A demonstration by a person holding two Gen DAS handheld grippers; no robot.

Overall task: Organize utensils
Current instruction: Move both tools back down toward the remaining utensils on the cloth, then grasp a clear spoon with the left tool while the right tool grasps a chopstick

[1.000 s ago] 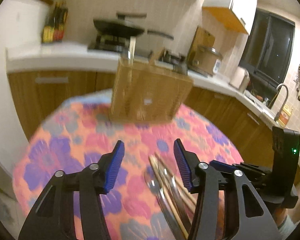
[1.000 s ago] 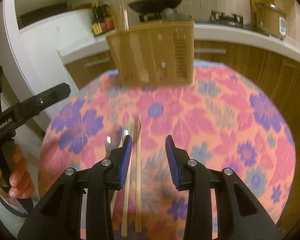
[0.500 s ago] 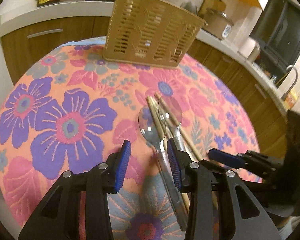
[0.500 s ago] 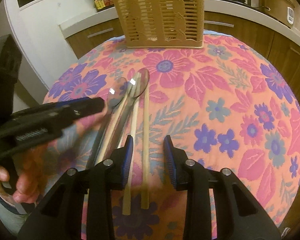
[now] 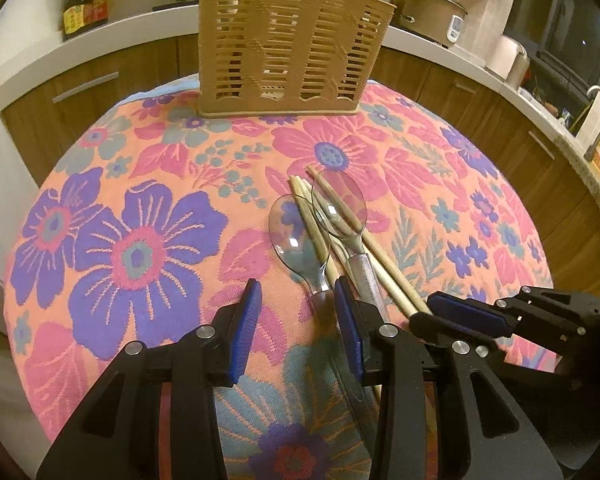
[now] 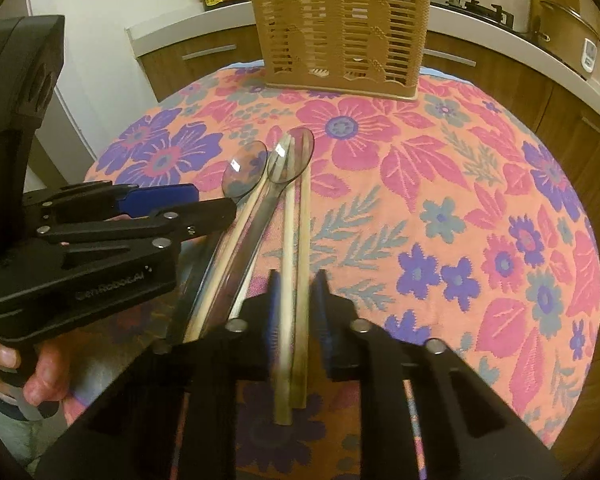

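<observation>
We log: right gripper (image 6: 296, 292) low, jaws pinching two chopsticks (image 6: 296, 240); left gripper (image 5: 296, 312) level w/ tablecloth (image 5: 140, 240), jaws spread beside spoon (image 5: 296, 236).

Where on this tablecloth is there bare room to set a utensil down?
Bare cloth lies left of the spoons, over the big purple flowers, and right of the chopsticks toward the table's edge. The middle is crowded: spoons, chopsticks, the left tool and right tool. The holder fills the far edge.
</observation>
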